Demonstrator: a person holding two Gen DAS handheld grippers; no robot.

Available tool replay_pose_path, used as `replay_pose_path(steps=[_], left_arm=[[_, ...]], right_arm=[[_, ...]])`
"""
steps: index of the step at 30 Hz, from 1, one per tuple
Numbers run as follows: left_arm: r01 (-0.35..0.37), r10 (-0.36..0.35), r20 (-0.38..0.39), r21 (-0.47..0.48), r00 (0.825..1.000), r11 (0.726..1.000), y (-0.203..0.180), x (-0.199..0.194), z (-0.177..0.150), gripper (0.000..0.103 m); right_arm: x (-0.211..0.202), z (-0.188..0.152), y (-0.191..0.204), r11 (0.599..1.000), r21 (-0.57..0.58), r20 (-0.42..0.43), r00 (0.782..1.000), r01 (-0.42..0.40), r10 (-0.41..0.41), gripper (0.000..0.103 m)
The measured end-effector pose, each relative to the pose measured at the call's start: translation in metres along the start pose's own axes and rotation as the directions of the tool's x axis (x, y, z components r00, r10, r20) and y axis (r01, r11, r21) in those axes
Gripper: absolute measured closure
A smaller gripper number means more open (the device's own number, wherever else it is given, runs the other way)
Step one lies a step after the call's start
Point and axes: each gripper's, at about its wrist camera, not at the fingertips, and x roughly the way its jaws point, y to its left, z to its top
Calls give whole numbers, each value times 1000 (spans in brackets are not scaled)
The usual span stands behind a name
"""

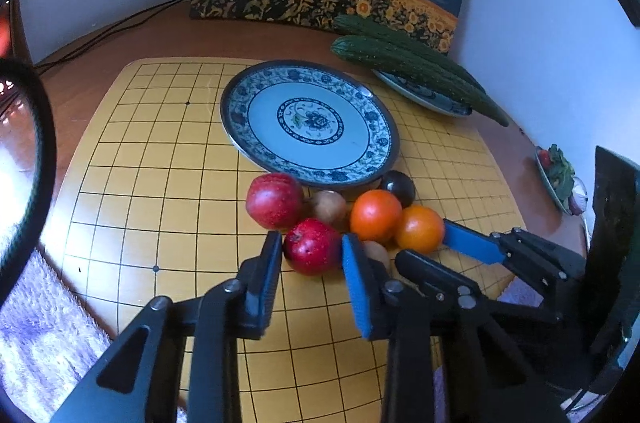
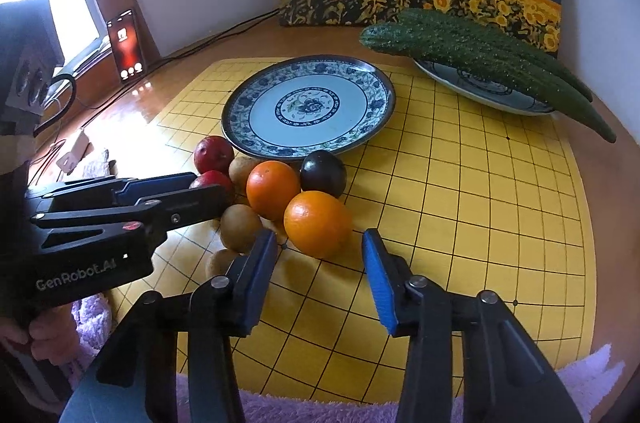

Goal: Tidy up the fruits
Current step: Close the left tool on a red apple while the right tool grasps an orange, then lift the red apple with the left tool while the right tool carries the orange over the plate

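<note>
- None of the fruit is on the empty plate (image 1: 312,119) yet; your sorting is barely begun.
- Your left gripper (image 1: 310,247) has its fingers on either side of the near red apple (image 1: 314,247), at or very near its skin; I read a grasp forming, but the apple rests on the board (image 1: 160,183).
- Your right gripper (image 2: 320,251) is spread wide, holding nothing, with the near orange (image 2: 318,223) just ahead between its fingers.
- Left to move: second apple (image 1: 274,200), second orange (image 2: 273,189), dark plum (image 2: 323,173), kiwis (image 2: 240,227), all clustered beside the plate rim.
- Cucumbers (image 2: 480,55) sit on the far plate (image 2: 484,91).
</note>
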Motion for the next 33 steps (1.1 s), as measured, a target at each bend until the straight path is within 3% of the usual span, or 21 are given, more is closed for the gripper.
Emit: replay_pose_path(steps=[14,19,33], left_arm=[[-12,11,-9,-28,1000,1000,3,5,-1,66],[-12,11,-8,-25,1000,1000,3,4,-2,70],[-72,71,22,40,997,997,2,-12,-8,71]], right_arm=[[4,1,2,1000,-2,-1,1000,-6,6,65],[4,0,1,1000,3,-1,1000,-3,3,68],[-8,-3,6,1000,7,19,1000,-2,2,70]])
